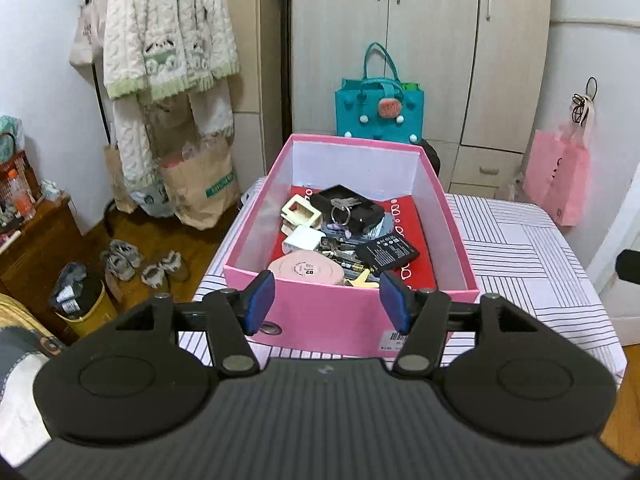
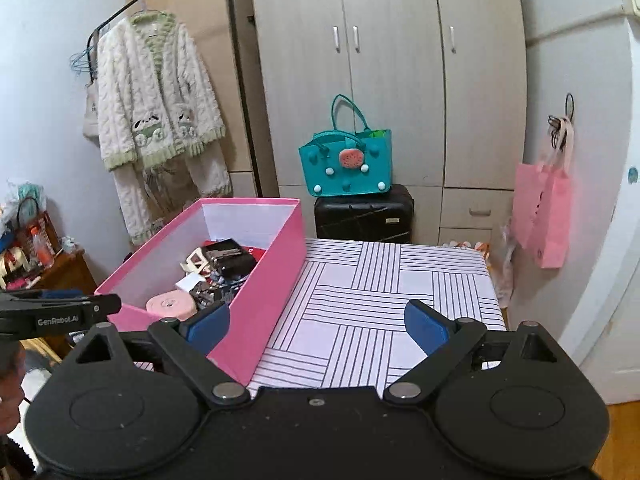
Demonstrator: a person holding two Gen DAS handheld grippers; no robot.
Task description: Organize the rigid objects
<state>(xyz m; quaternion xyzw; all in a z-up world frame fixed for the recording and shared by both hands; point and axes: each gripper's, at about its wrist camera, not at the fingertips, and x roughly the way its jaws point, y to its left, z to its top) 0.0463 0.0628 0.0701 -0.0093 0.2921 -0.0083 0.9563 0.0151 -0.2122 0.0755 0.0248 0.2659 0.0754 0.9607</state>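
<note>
A pink box point(image 1: 320, 312) stands on a striped table point(image 1: 520, 248). It holds small items: a pink round compact point(image 1: 306, 271), a black battery point(image 1: 387, 254), a white charger point(image 1: 302, 239), a cream frame point(image 1: 301, 211), keys on a ring point(image 1: 342, 210) and a black case point(image 1: 352, 208). My left gripper point(image 1: 327, 300) is open and empty, just before the box's near wall. My right gripper point(image 2: 318, 326) is open and empty over the table, right of the box point(image 2: 264, 280). The left gripper point(image 2: 60, 312) shows at the right wrist view's left edge.
A teal bag point(image 2: 346, 164) sits on a black suitcase point(image 2: 364, 216) before a wardrobe point(image 2: 384, 72). A pink bag point(image 2: 544, 216) hangs at right. A knit cardigan point(image 1: 164, 40), paper bags point(image 1: 200, 184), shoes point(image 1: 144, 264) and a wooden cabinet point(image 1: 36, 248) are at left.
</note>
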